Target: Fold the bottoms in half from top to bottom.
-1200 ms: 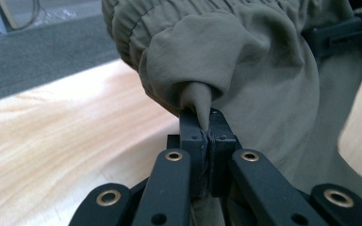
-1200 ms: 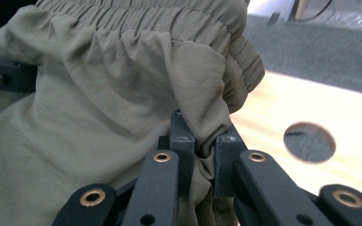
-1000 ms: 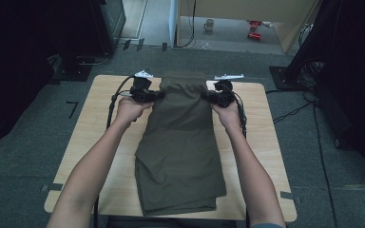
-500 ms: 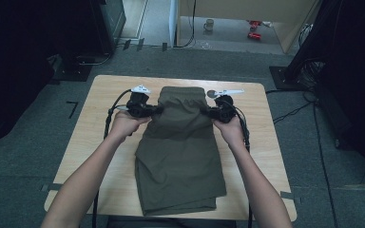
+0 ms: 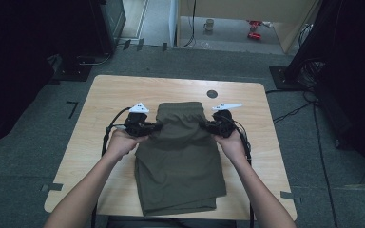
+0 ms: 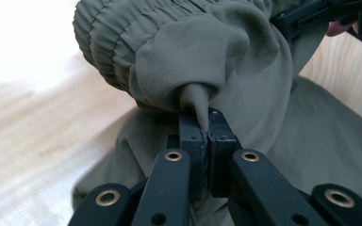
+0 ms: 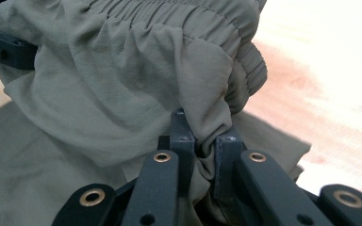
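Note:
An olive-green garment (image 5: 178, 161) with an elastic waistband lies folded lengthwise on the wooden table (image 5: 104, 95). Its waistband end (image 5: 180, 111) is lifted and folded back toward the person. My left gripper (image 5: 153, 128) is shut on the cloth at the garment's left edge; in the left gripper view a pinch of fabric (image 6: 195, 101) sits between the closed jaws of the gripper (image 6: 201, 125). My right gripper (image 5: 205, 127) is shut on the right edge, with bunched cloth (image 7: 212, 136) caught between its jaws (image 7: 202, 129). The waistband (image 7: 179, 23) hangs over both.
A dark round hole (image 5: 212, 94) sits in the table top behind the garment. Cables trail from both grippers down the table sides. Dark stands and a mug (image 5: 209, 23) are on the floor beyond the table.
Both grippers have moved toward the person and a little down, pulling the waistband end of the garment back over its lower part. The bare table behind the garment has grown.

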### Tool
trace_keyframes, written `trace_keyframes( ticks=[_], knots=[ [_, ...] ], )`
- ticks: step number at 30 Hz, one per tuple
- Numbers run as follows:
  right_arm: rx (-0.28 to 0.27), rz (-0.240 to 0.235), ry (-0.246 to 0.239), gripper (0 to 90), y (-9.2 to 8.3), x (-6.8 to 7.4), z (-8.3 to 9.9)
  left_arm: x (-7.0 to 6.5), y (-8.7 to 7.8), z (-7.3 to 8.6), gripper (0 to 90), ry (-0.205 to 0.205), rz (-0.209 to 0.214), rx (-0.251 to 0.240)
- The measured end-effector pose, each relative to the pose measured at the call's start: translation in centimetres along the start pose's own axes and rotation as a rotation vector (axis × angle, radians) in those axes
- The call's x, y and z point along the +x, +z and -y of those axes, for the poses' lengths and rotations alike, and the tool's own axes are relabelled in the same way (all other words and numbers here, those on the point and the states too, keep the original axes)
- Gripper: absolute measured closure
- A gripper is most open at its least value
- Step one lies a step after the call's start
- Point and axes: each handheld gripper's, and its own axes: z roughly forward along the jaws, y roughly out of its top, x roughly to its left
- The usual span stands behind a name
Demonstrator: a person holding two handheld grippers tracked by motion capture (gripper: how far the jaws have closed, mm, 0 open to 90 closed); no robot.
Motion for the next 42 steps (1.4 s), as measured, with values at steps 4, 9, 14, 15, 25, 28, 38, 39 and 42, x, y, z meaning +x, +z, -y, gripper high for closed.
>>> trace_keyframes(
  ticks=[4,9,14,15,25,28,38,39,42],
  knots=[
    [0.013,-0.005,-0.002,81.8,0.3,0.4,1.4,-0.3,0.4,1.5,88.9,-0.014,0.005,0.016],
    [0.031,-0.008,0.009,81.7,0.9,0.6,3.4,-0.8,1.0,2.9,88.8,0.005,-0.006,0.055],
    [0.052,-0.010,0.010,81.6,1.5,0.4,4.5,-0.6,1.5,3.7,88.7,0.001,-0.002,0.074],
    [0.056,-0.009,0.004,81.7,1.6,0.4,4.6,-0.6,1.7,3.9,88.6,0.001,-0.002,0.081],
    [0.076,-0.010,-0.033,81.9,2.6,0.1,5.7,0.3,2.9,4.6,88.4,-0.018,-0.001,0.099],
    [0.067,-0.004,-0.042,81.9,2.8,0.0,5.5,0.7,3.2,4.3,88.4,-0.017,-0.013,0.099],
    [0.033,0.026,-0.014,81.9,4.3,-1.5,4.0,2.6,4.7,2.6,88.3,-0.036,-0.050,0.092],
    [0.032,0.029,-0.007,81.9,4.4,-1.6,3.8,2.9,4.9,2.5,88.3,-0.045,-0.051,0.089],
    [0.026,0.036,0.000,81.9,5.0,-2.1,3.2,3.7,5.4,1.7,88.3,-0.025,-0.069,0.097]
  ],
)
